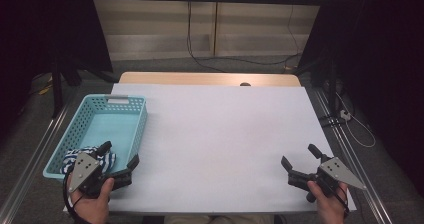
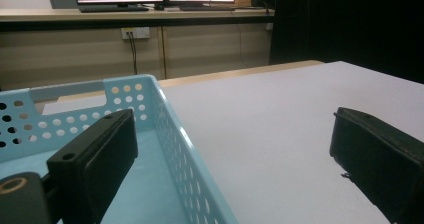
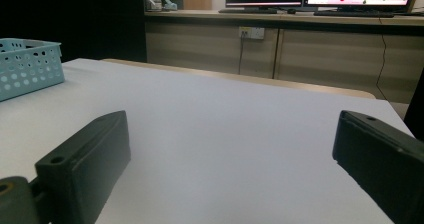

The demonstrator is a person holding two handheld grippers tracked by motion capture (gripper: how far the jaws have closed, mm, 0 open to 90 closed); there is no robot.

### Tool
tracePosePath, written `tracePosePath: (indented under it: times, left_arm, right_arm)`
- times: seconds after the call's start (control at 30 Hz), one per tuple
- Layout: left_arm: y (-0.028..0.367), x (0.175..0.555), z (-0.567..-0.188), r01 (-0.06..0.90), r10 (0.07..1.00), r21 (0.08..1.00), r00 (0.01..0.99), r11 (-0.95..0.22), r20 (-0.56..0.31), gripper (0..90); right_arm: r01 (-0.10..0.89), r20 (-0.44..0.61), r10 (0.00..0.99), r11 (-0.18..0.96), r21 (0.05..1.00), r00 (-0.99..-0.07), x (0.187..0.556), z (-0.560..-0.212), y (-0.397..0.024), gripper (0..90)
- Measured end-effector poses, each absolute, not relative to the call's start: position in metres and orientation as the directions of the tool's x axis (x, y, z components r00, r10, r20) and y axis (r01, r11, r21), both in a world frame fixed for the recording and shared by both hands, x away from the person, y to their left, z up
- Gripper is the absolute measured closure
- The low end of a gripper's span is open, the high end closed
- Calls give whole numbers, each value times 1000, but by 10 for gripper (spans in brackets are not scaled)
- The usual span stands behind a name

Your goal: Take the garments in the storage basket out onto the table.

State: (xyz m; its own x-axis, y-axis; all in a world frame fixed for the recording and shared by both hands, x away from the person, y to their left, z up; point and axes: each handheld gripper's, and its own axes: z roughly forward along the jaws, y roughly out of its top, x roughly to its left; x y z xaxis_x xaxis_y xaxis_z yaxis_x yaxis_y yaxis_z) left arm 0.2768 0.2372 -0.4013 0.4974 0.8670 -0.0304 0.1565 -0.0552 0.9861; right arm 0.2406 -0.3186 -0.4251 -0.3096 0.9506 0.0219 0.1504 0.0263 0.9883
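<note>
Jaws on both grippers stand spread with nothing between them. On the left gripper they straddle the near right wall of the turquoise perforated basket, one jaw inside, one over the white surface. A blue-and-white striped cloth lies bunched in the basket's near corner, just beside that gripper. With the right gripper idle, well apart, near the surface's right edge, the cloth seems either freshly dropped or about to be picked out.

High view down onto the table; two low tool views across it, sharing the basket.
</note>
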Motion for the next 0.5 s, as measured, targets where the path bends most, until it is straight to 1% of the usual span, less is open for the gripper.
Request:
tracePosePath:
  times: [0.23,0.3,0.33,0.43,0.5]
  left_arm:
    - [238,278,-400,160,867,985,498,-59,-29,51]
    - [239,278,-399,164,866,983,500,-80,-13,51]
    - [238,278,-398,163,865,985,501,-62,-29,51]
    - [240,277,-395,171,870,984,492,-52,-39,51]
    - [241,277,-393,173,868,983,496,-62,-32,50]
  right_arm:
    - [143,25,948,22,990,-316,240,-425,-319,13]
    - [145,22,949,25,989,-314,240,-425,-318,13]
    - [148,26,947,22,989,-319,240,-425,-319,13]
    - [146,26,946,23,989,-324,242,-426,-319,12]
    - [147,26,944,24,989,-328,243,-426,-318,12]
